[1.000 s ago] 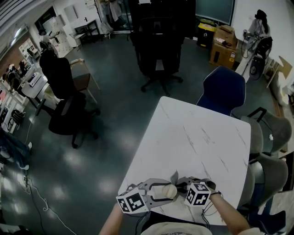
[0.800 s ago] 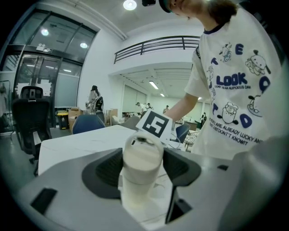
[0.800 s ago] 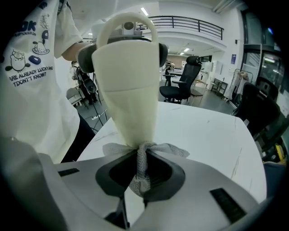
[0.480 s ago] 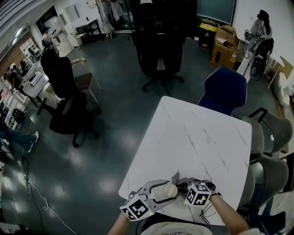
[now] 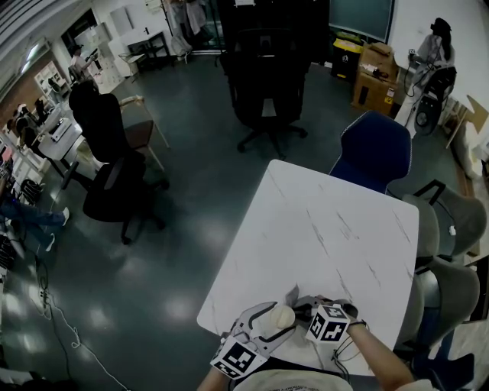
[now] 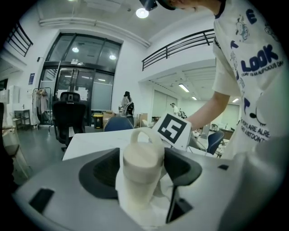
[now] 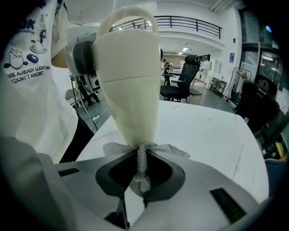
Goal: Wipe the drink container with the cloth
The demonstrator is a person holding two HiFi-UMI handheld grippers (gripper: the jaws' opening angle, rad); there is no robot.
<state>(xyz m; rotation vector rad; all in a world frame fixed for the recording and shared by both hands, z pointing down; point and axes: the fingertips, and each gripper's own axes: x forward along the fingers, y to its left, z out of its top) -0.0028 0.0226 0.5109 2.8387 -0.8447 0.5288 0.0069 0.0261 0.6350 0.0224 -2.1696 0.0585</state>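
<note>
Now the left gripper (image 5: pixel 269 317) clamps the cream drink container (image 6: pixel 142 163) by its body; the right gripper (image 7: pixel 140 178) pinches the mesh cloth (image 7: pixel 141 155) against its lower end, over the white table's (image 5: pixel 328 229) near edge.

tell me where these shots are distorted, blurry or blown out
Head view: strong fisheye, room bending toward the corners, soft light patches on the floor. Left gripper view: dark round vignette, drink container close and slightly soft, ceiling light blown out. Right gripper view: the drink container looms pale and washed, while the cloth mesh is sharp.
</note>
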